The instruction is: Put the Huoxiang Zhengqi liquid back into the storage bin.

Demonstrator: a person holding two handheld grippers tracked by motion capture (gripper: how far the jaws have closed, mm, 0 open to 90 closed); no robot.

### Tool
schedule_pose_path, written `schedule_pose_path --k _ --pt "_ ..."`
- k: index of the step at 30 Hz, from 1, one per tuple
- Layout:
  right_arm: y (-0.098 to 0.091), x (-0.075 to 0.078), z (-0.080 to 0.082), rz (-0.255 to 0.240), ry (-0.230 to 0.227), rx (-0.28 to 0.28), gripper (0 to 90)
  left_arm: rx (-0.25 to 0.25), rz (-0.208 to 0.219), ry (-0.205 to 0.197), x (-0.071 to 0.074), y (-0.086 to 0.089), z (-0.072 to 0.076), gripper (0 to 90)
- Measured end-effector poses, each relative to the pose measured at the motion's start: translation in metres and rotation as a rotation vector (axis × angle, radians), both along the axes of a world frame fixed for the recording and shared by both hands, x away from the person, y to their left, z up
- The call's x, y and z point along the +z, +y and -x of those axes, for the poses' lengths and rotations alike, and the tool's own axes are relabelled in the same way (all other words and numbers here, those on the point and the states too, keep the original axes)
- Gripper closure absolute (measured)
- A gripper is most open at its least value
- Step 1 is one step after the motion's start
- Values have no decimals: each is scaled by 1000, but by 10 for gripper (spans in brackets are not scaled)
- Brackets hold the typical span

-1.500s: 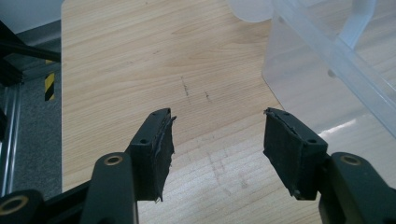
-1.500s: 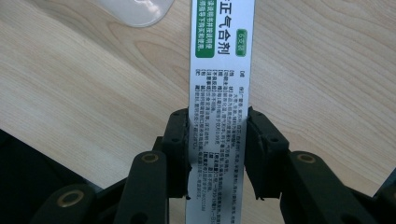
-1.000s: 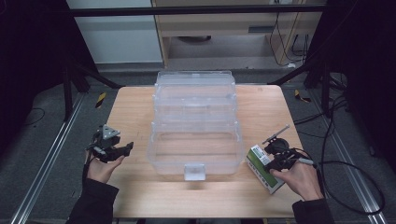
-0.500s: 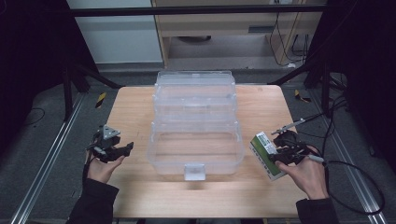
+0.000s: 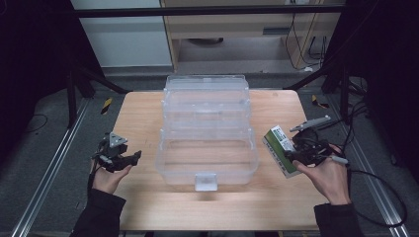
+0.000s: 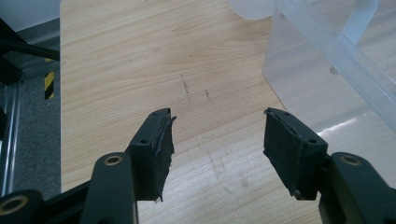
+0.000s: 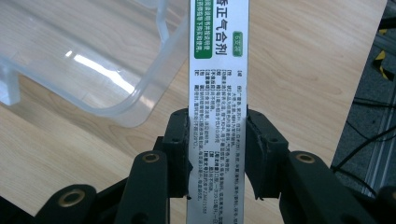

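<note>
Here, green-white box [image 7: 218, 93] — Chinese print, right tongs [image 7: 217, 149] clamped

Dim room with dark edges, overhead light on the bench [image 5: 143, 118], white glare on the clear box [image 7: 100, 67], close views sharp.

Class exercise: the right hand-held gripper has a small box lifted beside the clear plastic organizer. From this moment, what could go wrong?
1. The right hand-held gripper pinches the green-and-white box only across its narrow sides near one end, so it may swivel or slip.
2. The box hangs close to the clear organizer; it could knock the rim going in.
3. The left hand-held gripper is open and off the organizer, so a bump could shift it.
</note>
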State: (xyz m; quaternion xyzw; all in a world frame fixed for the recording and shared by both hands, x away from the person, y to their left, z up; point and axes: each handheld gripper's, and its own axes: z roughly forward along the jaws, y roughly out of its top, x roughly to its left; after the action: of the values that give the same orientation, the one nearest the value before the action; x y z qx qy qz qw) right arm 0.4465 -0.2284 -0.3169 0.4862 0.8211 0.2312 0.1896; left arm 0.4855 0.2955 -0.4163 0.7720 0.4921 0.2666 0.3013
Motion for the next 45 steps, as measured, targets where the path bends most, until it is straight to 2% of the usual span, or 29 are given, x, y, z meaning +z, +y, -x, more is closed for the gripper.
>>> schedule_pose_path --k 11,18,25,31,34,40,45 --pt "15 26 -4 -11 -96 62 642 -1 1 0 0 0 0 413" --pt "27 38 -6 -26 -124 132 643 2 2 -2 1 2 0 413" --pt "38 46 -10 -19 -136 191 644 1 2 -1 0 1 0 414" --pt "51 49 -14 -25 -133 266 646 1 2 -1 0 1 0 414" --pt "58 49 -18 -33 -120 299 648 1 2 -1 1 2 0 413" --pt "73 47 -23 -8 -76 365 649 4 4 -2 1 3 0 414" --pt "83 44 -27 1 -71 460 648 3 4 -3 1 3 0 413"
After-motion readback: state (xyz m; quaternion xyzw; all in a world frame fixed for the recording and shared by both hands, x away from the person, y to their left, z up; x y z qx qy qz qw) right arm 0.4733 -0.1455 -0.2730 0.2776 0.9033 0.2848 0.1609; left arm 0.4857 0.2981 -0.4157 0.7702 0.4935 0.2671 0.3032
